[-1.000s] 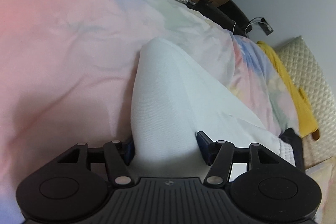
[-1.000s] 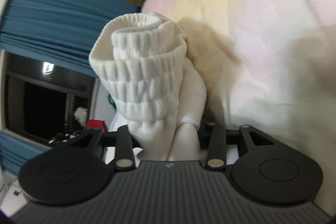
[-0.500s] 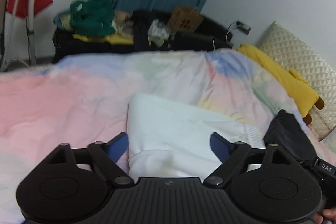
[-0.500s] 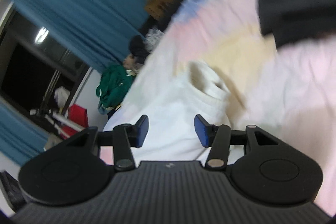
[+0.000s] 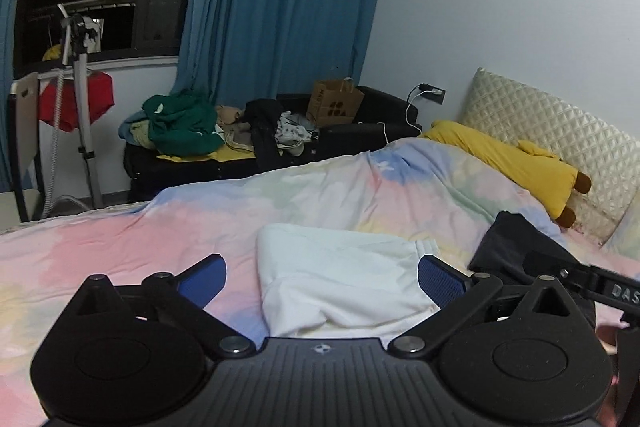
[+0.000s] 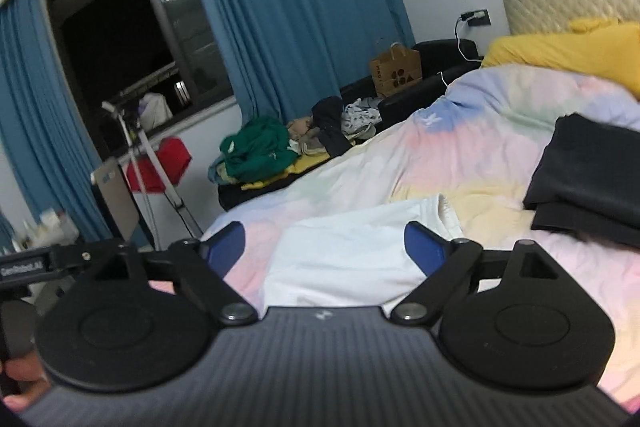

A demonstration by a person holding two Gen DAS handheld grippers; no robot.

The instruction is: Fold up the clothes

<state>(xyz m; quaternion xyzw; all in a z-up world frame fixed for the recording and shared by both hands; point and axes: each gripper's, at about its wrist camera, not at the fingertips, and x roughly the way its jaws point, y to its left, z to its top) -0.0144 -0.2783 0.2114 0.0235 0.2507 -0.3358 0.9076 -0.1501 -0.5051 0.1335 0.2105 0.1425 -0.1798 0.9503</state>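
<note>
A folded white garment lies on the pastel tie-dye duvet; it also shows in the right wrist view. My left gripper is open and empty, raised just behind the garment. My right gripper is open and empty too, raised over the garment's near edge. A folded black garment lies on the duvet to the right; it also shows in the left wrist view, partly hidden by the right gripper's body.
A yellow plush toy and a quilted headboard stand at the right. A black sofa with a clothes pile and paper bag is beyond the bed. A tripod and blue curtains stand by the window.
Both grippers have let go of the white garment, opened wide and drawn back and up. The garment now lies flat and folded on the duvet.
</note>
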